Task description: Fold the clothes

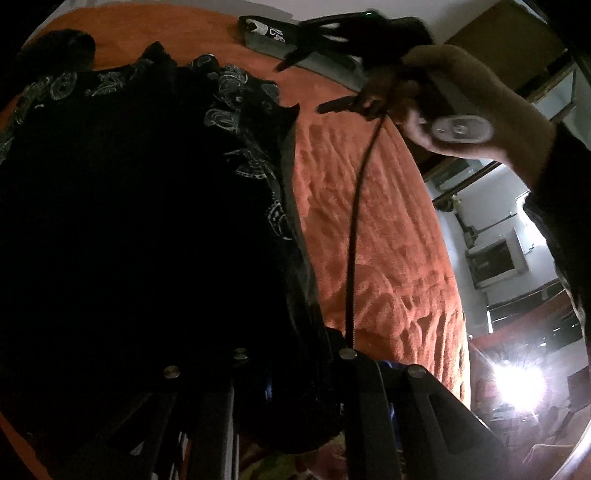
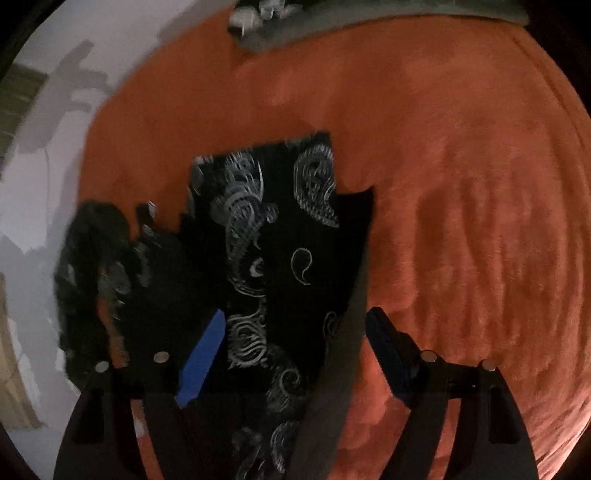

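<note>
Across an orange blanket [image 2: 461, 184] that covers the whole work surface lies a black garment [image 2: 280, 240] printed with pale paisley swirls. From the right wrist camera it looks partly folded: one flat panel with fairly straight edges runs up the middle of the view, and a more crumpled mass of the same cloth bunches to its left, near the blanket's edge by a white wall [image 2: 48, 155]. The right gripper [image 2: 295, 350] hangs just above this panel with its fingers spread wide apart; the blue pad [image 2: 201, 362] of one finger shows over the cloth on the left, and the other finger sits over the panel's right edge where it meets the blanket. Nothing is pinched between them.

From the left wrist camera the garment fills the near and left part of the view, so dark that its folds are hard to read. The left gripper [image 1: 291, 373] is buried in this black cloth at the bottom of the view, and it seems to be clamped on a fold of it, though the fingertips are hidden, so I cannot tell for certain. Farther off, a hand [image 1: 461, 103] holds the right gripper over the blanket, a black cable [image 1: 354, 229] trailing down from it. A grey item [image 2: 369, 22] with white markings rests at the blanket's far edge
</note>
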